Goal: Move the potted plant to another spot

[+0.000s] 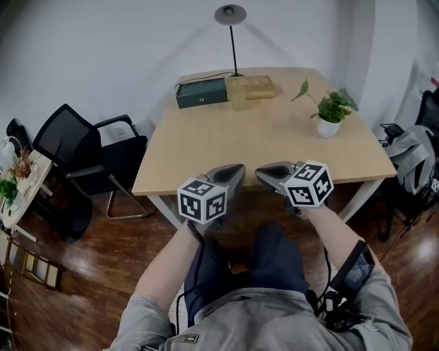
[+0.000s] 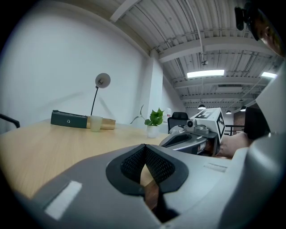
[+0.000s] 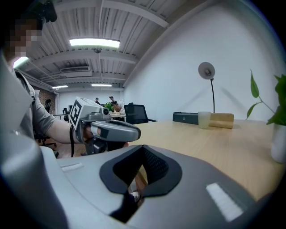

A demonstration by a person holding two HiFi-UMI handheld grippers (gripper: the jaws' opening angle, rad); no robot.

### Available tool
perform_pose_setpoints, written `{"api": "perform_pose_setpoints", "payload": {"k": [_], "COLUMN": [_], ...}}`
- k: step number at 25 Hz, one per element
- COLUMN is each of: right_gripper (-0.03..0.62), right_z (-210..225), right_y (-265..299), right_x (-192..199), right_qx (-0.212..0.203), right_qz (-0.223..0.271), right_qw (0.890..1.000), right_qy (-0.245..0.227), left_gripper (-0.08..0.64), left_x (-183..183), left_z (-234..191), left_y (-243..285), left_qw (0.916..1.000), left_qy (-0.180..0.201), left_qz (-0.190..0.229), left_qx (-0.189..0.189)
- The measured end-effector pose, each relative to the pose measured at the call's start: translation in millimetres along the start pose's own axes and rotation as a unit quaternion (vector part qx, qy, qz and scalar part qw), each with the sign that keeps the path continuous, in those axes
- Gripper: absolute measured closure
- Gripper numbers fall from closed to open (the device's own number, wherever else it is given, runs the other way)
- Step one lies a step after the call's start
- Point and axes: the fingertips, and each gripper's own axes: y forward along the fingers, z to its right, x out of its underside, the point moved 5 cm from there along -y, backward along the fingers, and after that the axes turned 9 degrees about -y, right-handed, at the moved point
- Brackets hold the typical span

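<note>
Head view: one rectangular table (image 1: 260,147) with a smooth, pale wood-grain top is seen on dark plank flooring (image 1: 82,274). The potted plant (image 1: 330,110), a single one with broad green leaves on thin stems in a small round white pot, is set near the table's far right corner, well apart from both tools. Along the far edge are ranged one dark green oblong case (image 1: 201,92), one translucent cup (image 1: 238,98) and one light wooden block (image 1: 255,86). Behind them stands a single lamp (image 1: 231,14) with a disc-shaped head on a thin black stem. Two smooth grey-shelled tools are held side by side at the near edge – the left gripper (image 1: 237,169) and the right gripper (image 1: 263,173). Each bears one cube printed with black-and-white square markers. In the gripper views both pairs of textured black pads are seen clenched together, empty. One black chair (image 1: 75,147) is placed at the table's left.
</note>
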Motion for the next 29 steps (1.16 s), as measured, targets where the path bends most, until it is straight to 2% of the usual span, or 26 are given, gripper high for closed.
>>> {"api": "perform_pose_setpoints", "payload": {"k": [29], "right_gripper": [0.586], "right_z": [-2.2], "right_y": [-10.5], "right_x": [-2.1], "right_qx": [0.005], "right_qz": [-0.004], "right_qw": [1.0], "right_qy": [-0.006], "left_gripper": [0.555], "left_x": [5.9], "left_z": [20.3], "left_y": [1.4], "left_qw": [0.9998], "left_qy": [0.0], "left_qz": [-0.004], "left_qx": [0.021]}}
